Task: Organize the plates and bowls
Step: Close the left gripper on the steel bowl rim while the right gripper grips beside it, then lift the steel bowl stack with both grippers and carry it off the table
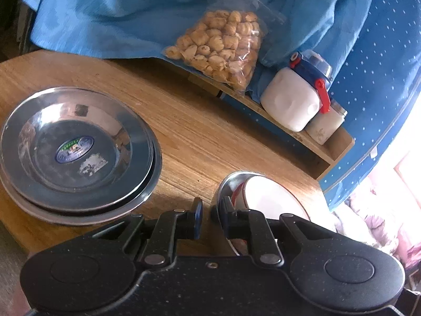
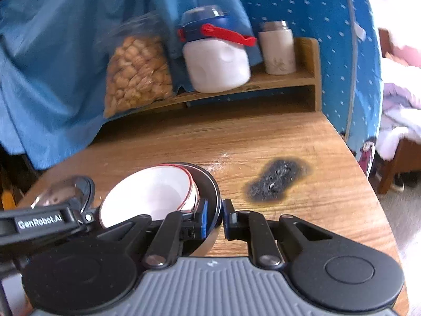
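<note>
Two stacked steel plates (image 1: pixel 76 155) lie on the wooden table (image 1: pixel 200 137) at the left. A white bowl with a red rim (image 1: pixel 273 197) sits inside a steel bowl (image 1: pixel 231 184). My left gripper (image 1: pixel 211 218) stands at the steel bowl's left rim, its jaws a little apart with the rim between them. In the right wrist view the white bowl (image 2: pixel 150 194) sits in the dark steel bowl (image 2: pixel 210 184), and my right gripper (image 2: pixel 215 217) is shut on the steel bowl's right rim. The left gripper's body (image 2: pixel 39 222) shows at the left.
A low wooden shelf (image 2: pixel 263 79) at the back holds a bag of snacks (image 2: pixel 136 76), a white jar with blue lid and red handle (image 2: pixel 215 58) and a small white canister (image 2: pixel 279 50). Blue cloth hangs behind. A burn mark (image 2: pixel 279 179) marks the table near its right edge.
</note>
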### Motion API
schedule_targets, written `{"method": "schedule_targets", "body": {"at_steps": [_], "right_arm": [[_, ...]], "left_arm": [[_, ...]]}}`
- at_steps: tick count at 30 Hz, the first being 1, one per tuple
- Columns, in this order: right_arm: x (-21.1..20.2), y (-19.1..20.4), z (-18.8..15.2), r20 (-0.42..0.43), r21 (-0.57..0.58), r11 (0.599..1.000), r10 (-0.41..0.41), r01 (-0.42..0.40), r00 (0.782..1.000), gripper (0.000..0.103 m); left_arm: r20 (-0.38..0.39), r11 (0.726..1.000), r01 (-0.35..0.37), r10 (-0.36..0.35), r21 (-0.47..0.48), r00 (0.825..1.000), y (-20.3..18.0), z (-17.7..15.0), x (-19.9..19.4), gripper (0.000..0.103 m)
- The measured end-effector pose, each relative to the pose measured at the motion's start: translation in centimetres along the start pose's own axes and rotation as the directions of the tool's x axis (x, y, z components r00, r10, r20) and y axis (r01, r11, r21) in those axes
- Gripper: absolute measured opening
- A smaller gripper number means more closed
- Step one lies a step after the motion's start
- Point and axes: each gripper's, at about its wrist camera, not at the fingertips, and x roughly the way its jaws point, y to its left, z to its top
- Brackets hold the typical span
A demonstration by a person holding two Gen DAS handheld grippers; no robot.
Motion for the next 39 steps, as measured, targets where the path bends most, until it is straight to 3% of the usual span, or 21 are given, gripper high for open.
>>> {"method": "schedule_targets", "body": {"at_steps": [12, 18, 24, 39], "right_arm": [[0.1, 0.0, -0.7, 0.042, 0.065, 0.998, -0.018, 0.015, 0.999, 0.015], [0.5, -0.9, -0.8, 0.035, 0.149, 0.989, 0.019, -0.024, 0.999, 0.016], [0.7, -1.5, -1.2, 0.034, 0.22, 0.975, 0.038, -0.045, 0.999, 0.017], [0.6, -2.0, -1.6, 0.039, 0.288, 0.953, 0.084, -0.092, 0.996, 0.017]], "left_arm": [[-0.001, 0.997, -0.028, 0.029, 0.065, 1.0, -0.7, -0.1, 0.8, 0.016], [0.011, 0.994, -0.043, 0.042, 0.102, 0.999, -1.2, -0.3, 0.9, 0.015], [0.021, 0.997, -0.018, 0.017, 0.069, 1.0, -0.9, -0.3, 1.0, 0.01], [0.029, 1.0, -0.001, 0.0, 0.019, 1.0, -0.3, -0.4, 0.6, 0.008]]}}
